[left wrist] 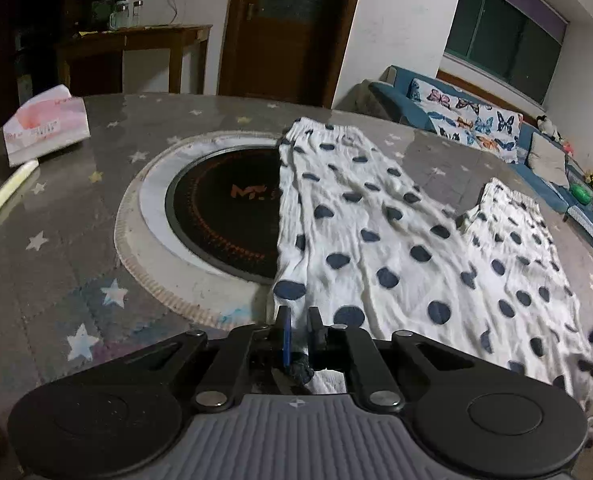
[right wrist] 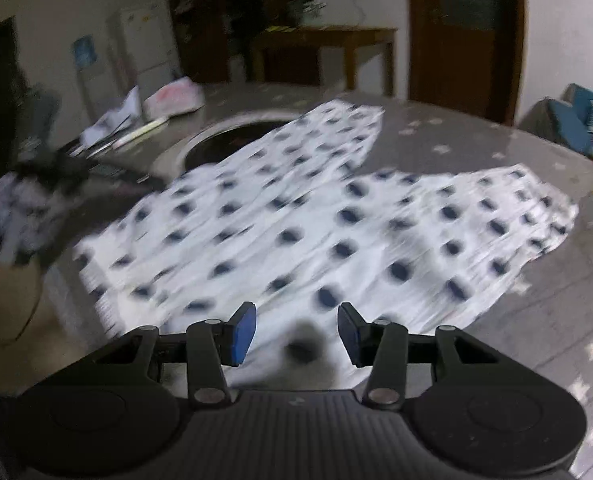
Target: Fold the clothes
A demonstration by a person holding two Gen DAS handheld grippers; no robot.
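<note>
White pants with dark blue polka dots (left wrist: pixel 396 240) lie spread on the round table, both legs pointing away. My left gripper (left wrist: pixel 299 320) is shut on the near left edge of the pants, with cloth bunched between its jaws. In the right wrist view the pants (right wrist: pixel 316 220) are blurred by motion. My right gripper (right wrist: pixel 296 330) is open just above the near edge of the pants, with nothing between its blue pads (right wrist: pixel 243 332). The left gripper shows as a dark blur at the left of that view (right wrist: pixel 56 176), holding cloth.
The table has a grey star-pattern cover (left wrist: pixel 64 280) and a round black cooktop (left wrist: pixel 224 216) in its middle, partly under the pants. A pink tissue pack (left wrist: pixel 46 124) and a white pen (left wrist: pixel 4 196) lie at the far left. A blue sofa (left wrist: pixel 536 152) stands beyond the table.
</note>
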